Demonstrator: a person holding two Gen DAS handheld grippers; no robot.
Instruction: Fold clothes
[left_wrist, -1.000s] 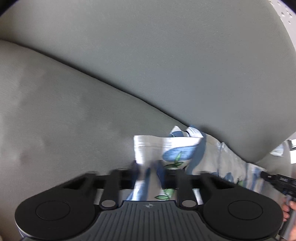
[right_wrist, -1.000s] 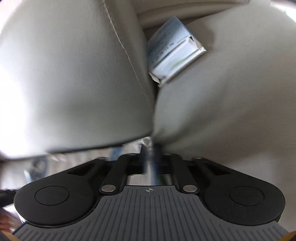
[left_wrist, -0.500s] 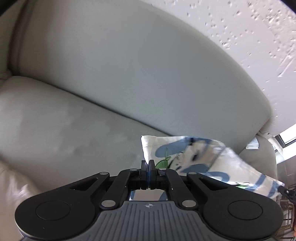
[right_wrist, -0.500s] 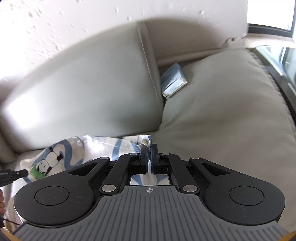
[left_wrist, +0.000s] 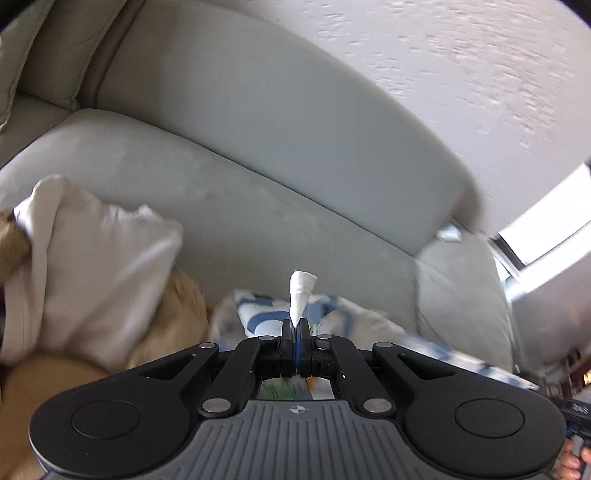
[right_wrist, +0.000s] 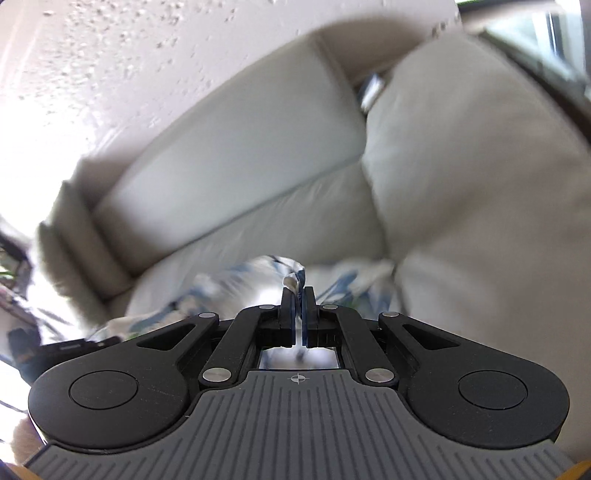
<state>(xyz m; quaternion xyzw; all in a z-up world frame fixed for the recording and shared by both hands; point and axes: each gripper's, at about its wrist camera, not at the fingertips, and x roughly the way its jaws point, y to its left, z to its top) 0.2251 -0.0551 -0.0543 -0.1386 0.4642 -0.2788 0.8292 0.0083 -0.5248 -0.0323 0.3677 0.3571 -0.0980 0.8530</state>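
A white garment with a blue and green print (left_wrist: 354, 325) hangs stretched between my two grippers above the seat of a pale grey sofa (left_wrist: 236, 206). My left gripper (left_wrist: 294, 323) is shut on one corner of it, and a white tip of cloth sticks up past the pads. My right gripper (right_wrist: 297, 295) is shut on another corner of the printed garment (right_wrist: 229, 284), which trails off to the lower left, blurred. The right gripper's dark body (left_wrist: 576, 410) and a fingertip show at the left wrist view's lower right edge.
A pile of white cloth (left_wrist: 92, 266) and tan cloth (left_wrist: 177, 310) lies on the seat to the left. A loose grey cushion (left_wrist: 465, 291) leans at the sofa's right end, with a small packet (right_wrist: 373, 88) wedged behind it. A textured white wall (left_wrist: 443, 55) and a bright window (left_wrist: 554, 243) stand behind.
Both grippers have pulled back and up from the sofa's backrest with the garment still pinched. More of the seat, the cloth pile at the left and the wall have come into view.
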